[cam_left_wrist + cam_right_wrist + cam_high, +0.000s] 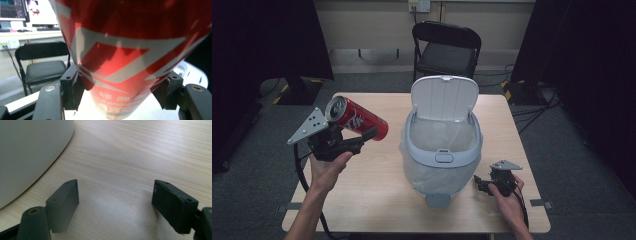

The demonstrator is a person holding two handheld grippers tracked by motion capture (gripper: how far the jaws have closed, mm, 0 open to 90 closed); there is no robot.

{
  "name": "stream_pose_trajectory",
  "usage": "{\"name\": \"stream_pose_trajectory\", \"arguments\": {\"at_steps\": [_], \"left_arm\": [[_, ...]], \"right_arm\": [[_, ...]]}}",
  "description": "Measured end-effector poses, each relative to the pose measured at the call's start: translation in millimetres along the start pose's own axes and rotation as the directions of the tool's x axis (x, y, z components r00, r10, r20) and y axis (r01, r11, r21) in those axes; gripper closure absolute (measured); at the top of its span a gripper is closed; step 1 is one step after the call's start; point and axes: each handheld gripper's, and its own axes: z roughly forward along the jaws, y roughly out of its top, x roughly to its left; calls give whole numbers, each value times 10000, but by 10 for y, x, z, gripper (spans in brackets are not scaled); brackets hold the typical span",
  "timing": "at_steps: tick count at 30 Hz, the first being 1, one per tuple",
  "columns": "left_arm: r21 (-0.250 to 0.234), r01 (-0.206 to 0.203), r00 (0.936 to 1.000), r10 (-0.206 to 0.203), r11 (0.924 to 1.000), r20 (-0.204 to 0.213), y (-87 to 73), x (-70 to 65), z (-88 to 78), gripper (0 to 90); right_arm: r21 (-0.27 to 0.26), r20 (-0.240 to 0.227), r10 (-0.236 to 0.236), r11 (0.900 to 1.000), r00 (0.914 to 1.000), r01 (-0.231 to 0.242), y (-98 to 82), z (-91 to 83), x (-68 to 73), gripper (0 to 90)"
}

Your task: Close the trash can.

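A red drink can (pixel 357 119) with white lettering lies tilted in the air above the table's left side, and my left gripper (pixel 362 136) is shut on it. In the left gripper view the red can (pixel 125 57) sits pinched between both black pads (pixel 73 91). A pale blue bin (pixel 443 150) with a white liner stands at the table's middle, its flip lid (pixel 444 97) up. My right gripper (pixel 482 185) rests low near the bin's right side; in the right gripper view its fingers (pixel 63 202) stand apart over bare wood, with nothing between them.
The wooden table (pixel 377 200) has free room at the front left. A black folding chair (pixel 446 50) stands behind the table. The bin's wall (pixel 27 155) lies close to the left of my right gripper.
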Motion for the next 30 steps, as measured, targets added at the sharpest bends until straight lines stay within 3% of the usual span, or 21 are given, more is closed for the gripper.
{"name": "stream_pose_trajectory", "arguments": {"at_steps": [6,13,18,19,30], "left_arm": [[-341,-158,9992,170,9993,358,191,-106,95,342],[-486,-211,9963,250,9986,823,262,-205,201,342],[-499,-114,9910,180,9987,1330,326,-283,334,341],[-481,-151,9874,225,9987,1564,355,-317,398,341],[74,-111,9715,90,9999,2367,420,-459,806,342]], "right_arm": [[-1,-1,3,10000,10000,-3,0,0,0,206],[-2,0,0,10000,10000,0,0,0,0,206],[0,0,1,10000,10000,-1,0,0,0,206],[-1,0,0,10000,10000,0,0,0,0,206],[-1,-2,0,10000,10000,0,0,0,0,206]]}}
